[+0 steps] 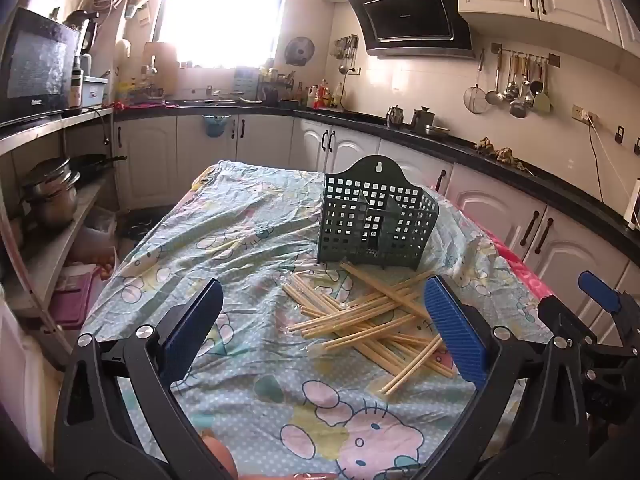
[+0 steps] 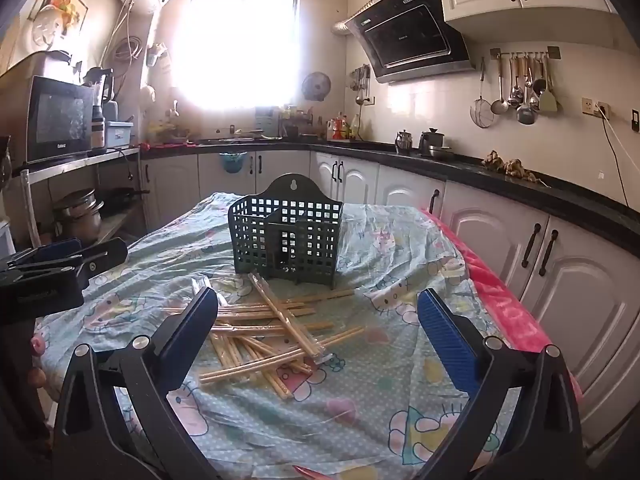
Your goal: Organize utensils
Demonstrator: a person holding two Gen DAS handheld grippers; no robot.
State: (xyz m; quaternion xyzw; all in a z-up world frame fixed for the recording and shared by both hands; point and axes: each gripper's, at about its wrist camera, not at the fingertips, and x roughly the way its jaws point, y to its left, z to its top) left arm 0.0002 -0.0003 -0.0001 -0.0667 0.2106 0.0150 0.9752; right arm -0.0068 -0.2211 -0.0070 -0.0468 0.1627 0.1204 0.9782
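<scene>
Your left tool (image 1: 324,332) & right tool (image 2: 318,334) both hang w/ fingers spread wide, nothing between the pads. The chopsticks (image 1: 372,316) lie in a loose crossed pile on the bench's cartoon-print cloth (image 1: 224,232), just in front of the green basket (image 1: 376,216). Basket stands upright, dividers inside; a few sticks touch its base. Both tools sit nearer you than the basket, above the pile.

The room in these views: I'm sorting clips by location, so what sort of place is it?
A home kitchen, most likely: a slanted black glass range hood, steel ladles and strainers hanging on a wall rail, and white cabinets under a black countertop.
</scene>
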